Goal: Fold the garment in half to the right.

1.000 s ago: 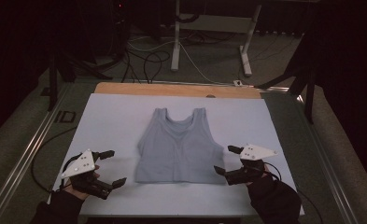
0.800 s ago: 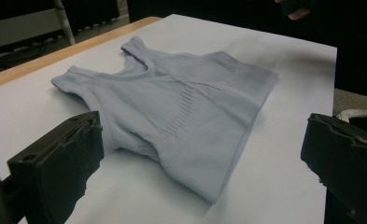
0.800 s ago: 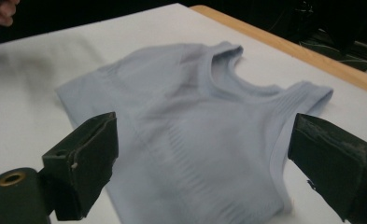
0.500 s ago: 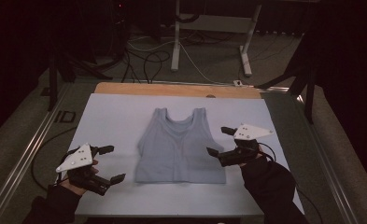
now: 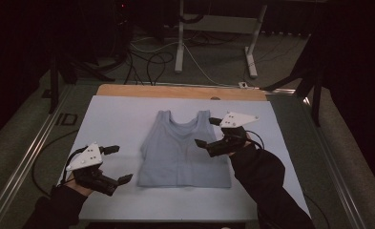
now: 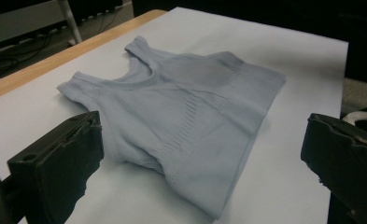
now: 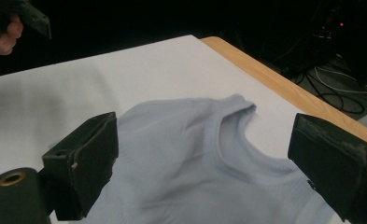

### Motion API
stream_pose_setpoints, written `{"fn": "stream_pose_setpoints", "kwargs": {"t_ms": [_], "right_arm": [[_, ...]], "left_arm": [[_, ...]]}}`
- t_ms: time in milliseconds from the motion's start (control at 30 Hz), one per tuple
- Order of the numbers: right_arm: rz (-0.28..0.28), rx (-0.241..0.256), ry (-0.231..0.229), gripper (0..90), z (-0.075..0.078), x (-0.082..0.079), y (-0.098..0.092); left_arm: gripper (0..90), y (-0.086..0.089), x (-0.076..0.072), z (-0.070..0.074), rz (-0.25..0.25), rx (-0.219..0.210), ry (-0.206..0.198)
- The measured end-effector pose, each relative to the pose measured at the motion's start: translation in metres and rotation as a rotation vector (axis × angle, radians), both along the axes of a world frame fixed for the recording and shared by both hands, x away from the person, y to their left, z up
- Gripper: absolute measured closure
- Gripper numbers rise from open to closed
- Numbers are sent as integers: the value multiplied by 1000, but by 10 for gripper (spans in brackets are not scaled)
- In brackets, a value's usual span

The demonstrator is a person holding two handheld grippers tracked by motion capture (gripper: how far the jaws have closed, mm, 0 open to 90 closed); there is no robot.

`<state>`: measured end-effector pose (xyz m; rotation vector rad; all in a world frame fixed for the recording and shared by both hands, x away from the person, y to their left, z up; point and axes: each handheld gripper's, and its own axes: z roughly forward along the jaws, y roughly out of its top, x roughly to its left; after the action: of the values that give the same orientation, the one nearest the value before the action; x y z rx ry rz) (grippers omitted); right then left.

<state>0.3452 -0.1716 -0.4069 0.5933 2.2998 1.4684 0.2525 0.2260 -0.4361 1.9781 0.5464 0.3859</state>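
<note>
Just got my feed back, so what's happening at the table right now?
A person holds a gripper in each hand over a pale grey top lying flat on the white sheet. The right gripper is open above the top's right side, near the shoulder strap, gripping nothing. The left gripper is open beside the top's lower left corner, not touching it.

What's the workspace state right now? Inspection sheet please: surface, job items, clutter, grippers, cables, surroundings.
Surface: white sheet over a wooden table, flat.
Job's things: grey tank top spread flat, straps toward the far edge.
Clutter: nothing seen.
Grippers: left gripper open, beside the top's lower left corner, apart from it; right gripper open, over the top's right side.
Cables: a cable trails from the left gripper; loose floor cables.
Surroundings: dark room, white desk legs beyond.
</note>
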Motion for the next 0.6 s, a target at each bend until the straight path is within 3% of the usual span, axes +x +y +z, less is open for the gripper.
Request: {"fn": "stream_pose_setpoints", "kwargs": {"t_ms": [333,600], "right_arm": [[27,-28,19,86,-3,27,25],[34,-27,27,86,-7,45,44]], "left_arm": [[3,-13,-2,3,14,15,11],[3,-22,-2,3,47,-6,32]]}}
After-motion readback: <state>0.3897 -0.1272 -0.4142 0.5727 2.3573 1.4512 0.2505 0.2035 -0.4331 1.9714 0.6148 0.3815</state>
